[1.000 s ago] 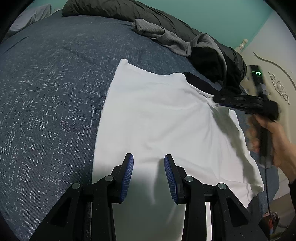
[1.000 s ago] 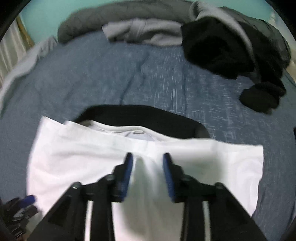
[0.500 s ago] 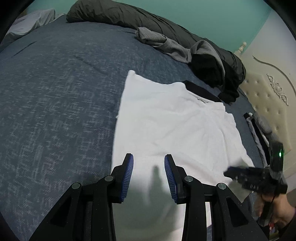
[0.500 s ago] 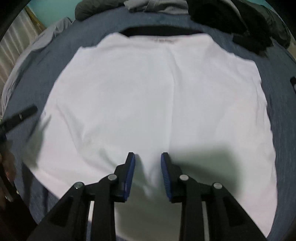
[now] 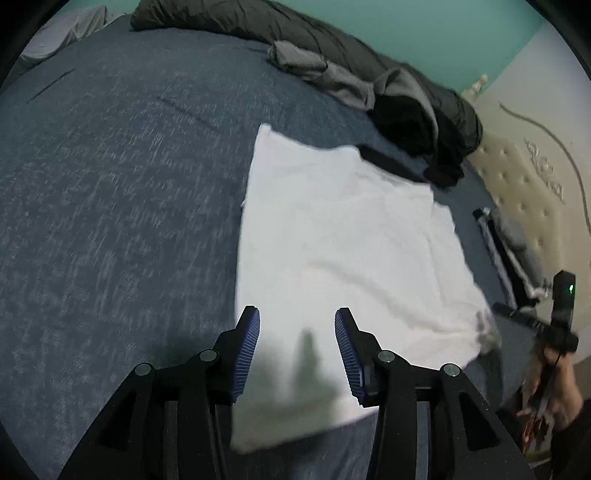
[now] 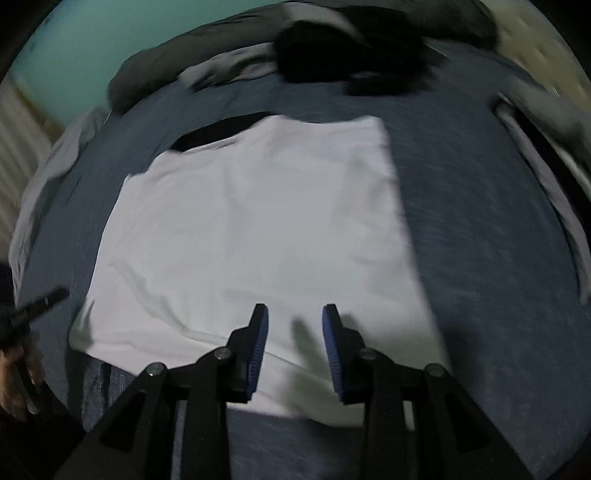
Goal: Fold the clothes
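The left gripper [image 5: 297, 345] is seen with its blue ribbed pads parted; its jaws have just been opening, and nothing is held between them. Below the gap lies the near edge of the white cotton T-shirt [image 5: 343, 251], on which the gripper's shadow is cast. The right gripper [image 6: 294, 341] is likewise seen with a gap between its pads; its jaws have opened slightly, and no cloth is pinched between them. It is held above the near hem of the same garment [image 6: 258, 221].

The T-shirt is spread flat on the blue-grey speckled bed cover [image 5: 110, 203], with its sides folded inward so that a long rectangle is formed. A black band of fabric [image 6: 218, 131] shows at its far end, by the collar. Beyond it, well apart, a heap of grey and black clothes [image 5: 402, 99] is piled against a dark grey quilt [image 5: 236, 18]. A cream tufted headboard [image 5: 532, 192] is seen at the right of the left wrist view.
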{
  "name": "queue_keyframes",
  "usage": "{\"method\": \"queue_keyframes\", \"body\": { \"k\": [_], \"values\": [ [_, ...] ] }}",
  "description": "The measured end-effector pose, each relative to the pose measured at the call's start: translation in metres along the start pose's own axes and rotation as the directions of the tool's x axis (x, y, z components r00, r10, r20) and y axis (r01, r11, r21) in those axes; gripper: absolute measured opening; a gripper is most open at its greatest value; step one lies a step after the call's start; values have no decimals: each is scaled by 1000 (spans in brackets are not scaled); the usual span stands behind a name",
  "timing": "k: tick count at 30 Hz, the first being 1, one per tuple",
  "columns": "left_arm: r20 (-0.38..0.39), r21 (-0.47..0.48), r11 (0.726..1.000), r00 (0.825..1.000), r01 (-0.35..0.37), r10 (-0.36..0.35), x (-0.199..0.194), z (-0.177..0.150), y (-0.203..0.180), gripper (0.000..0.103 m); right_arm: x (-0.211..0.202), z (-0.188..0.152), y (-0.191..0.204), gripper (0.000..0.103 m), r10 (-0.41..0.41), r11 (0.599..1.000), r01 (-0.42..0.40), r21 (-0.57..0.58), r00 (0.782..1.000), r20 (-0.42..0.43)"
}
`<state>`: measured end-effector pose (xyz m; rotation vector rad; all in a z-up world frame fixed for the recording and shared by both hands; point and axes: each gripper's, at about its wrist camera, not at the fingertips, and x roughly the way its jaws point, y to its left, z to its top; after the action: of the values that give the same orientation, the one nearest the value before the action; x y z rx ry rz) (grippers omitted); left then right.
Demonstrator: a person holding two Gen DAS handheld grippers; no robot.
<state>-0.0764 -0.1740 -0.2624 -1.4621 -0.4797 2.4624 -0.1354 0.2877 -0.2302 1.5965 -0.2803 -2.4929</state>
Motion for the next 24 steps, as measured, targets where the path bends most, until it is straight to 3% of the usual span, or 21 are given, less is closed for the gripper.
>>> {"method": "queue_keyframes", "body": {
  "k": [5,10,16,18,19,21,24],
  "values": [
    [-93,15,999,995,-41,42,-5,-20,12,51,-19,-22,-59,34,4,997,1,72,998,-66],
    [-149,-3,999,988,-32,31,-4,-39,21,51,-27,-44,-91,34,72,987,-61,148,995,-66],
    [-188,-22,1000,982,-15,11,4,-55,22,51,-16,-49,-97,33,119,987,-106,123,988,-100],
    [-181,-30,1000,983,4,-9,6,-57,24,50,-15,-49,-97,22,135,986,-124,114,987,-87],
    [-177,-33,999,984,1,-6,6,-56,26,45,-14,-49,-98,15,140,985,-130,112,987,-80],
    [-173,-23,1000,985,-17,13,7,-56,28,7,-14,-48,-101,7,150,983,-142,119,987,-60],
    [-162,7,1000,987,-10,11,2,-55,27,3,-18,-46,-105,5,154,982,-147,120,987,-45]
  ]
}}
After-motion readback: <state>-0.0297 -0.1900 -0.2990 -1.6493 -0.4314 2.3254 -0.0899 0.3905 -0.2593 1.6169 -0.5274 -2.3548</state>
